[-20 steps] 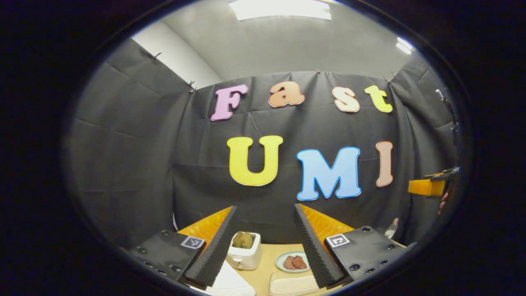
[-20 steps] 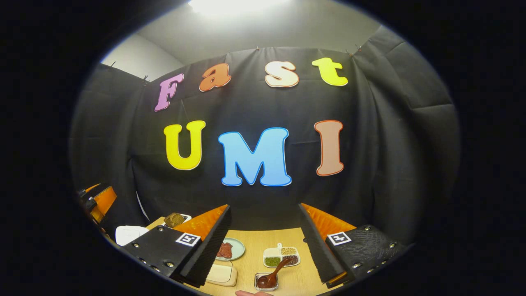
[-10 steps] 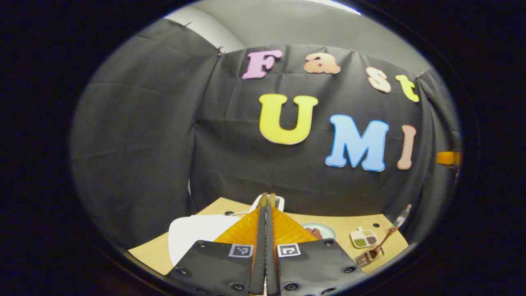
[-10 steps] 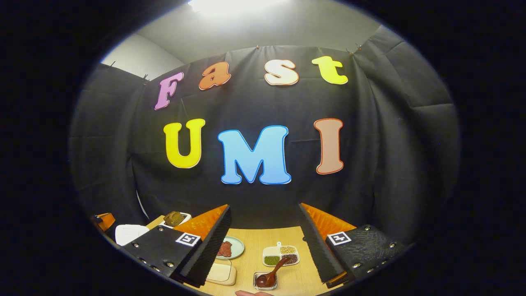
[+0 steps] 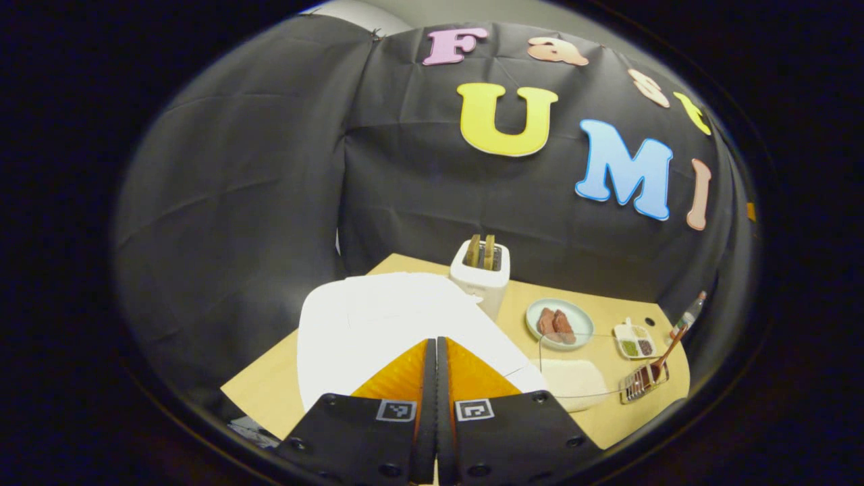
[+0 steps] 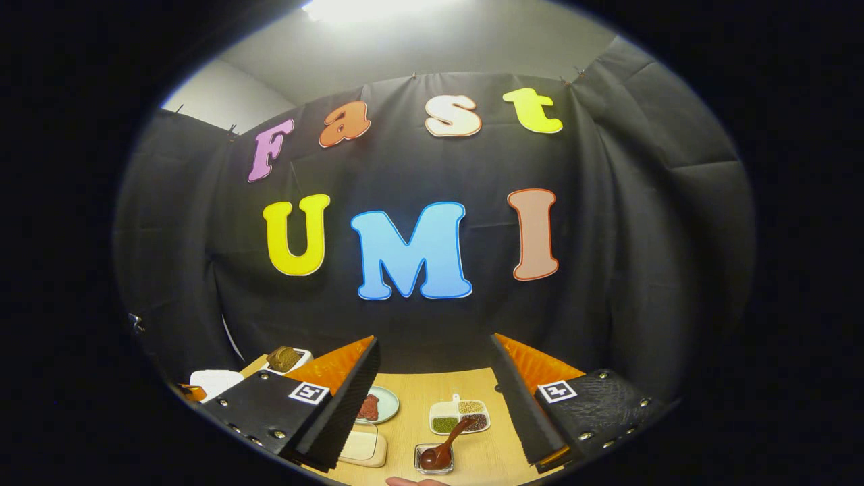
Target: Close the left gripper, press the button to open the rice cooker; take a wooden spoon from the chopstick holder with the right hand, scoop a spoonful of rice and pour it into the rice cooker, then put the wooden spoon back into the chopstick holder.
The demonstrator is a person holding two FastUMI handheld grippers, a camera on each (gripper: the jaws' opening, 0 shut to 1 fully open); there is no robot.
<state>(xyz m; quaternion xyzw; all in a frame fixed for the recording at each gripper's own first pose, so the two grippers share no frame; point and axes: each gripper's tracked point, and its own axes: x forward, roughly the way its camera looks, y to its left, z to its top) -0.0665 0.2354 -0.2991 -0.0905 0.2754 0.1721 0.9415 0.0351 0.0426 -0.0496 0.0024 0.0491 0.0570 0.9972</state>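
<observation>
Left gripper view showed the left gripper (image 5: 436, 405) with its fingers clenched together on nothing, poised over the white rice cooker (image 5: 398, 324), whose lid looked down, so the button press seemed not yet done. The right gripper (image 6: 435, 398) was released and empty, so all spoon work was left. One wooden spoon (image 6: 445, 445) stood in one holder (image 6: 435, 462) on the counter (image 6: 418, 405). Also counted: one toaster (image 5: 480, 270), one plate (image 5: 559, 322), one divided dish (image 6: 459, 416).
</observation>
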